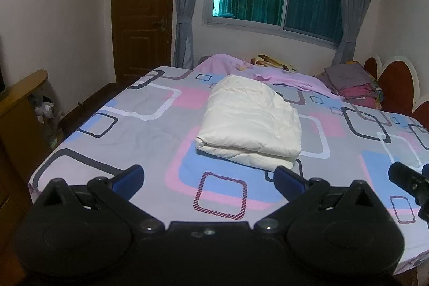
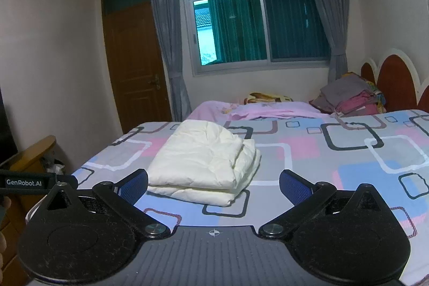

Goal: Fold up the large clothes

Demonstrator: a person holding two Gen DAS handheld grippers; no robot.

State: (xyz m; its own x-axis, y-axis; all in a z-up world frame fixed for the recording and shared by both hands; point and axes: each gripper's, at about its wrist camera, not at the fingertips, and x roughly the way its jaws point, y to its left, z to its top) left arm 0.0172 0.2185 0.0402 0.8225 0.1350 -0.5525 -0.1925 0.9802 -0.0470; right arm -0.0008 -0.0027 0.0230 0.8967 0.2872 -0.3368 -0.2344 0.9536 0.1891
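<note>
The left gripper [image 1: 209, 176] is spread wide and holds nothing. It hangs low over the near edge of the bed [image 1: 112, 141]. The right gripper [image 2: 213, 185] is wide too, and empty. Straight ahead of both lies the folded cream cloth [image 1: 249, 122], flat on the bed. Its long side runs away from them, toward the window [image 2: 254, 10]. From the left gripper the cloth sits a bit to the right; from the right gripper, a bit to the left. So it lies between them, and the left one looks a bit closer. The folding looks nearly done.
</note>
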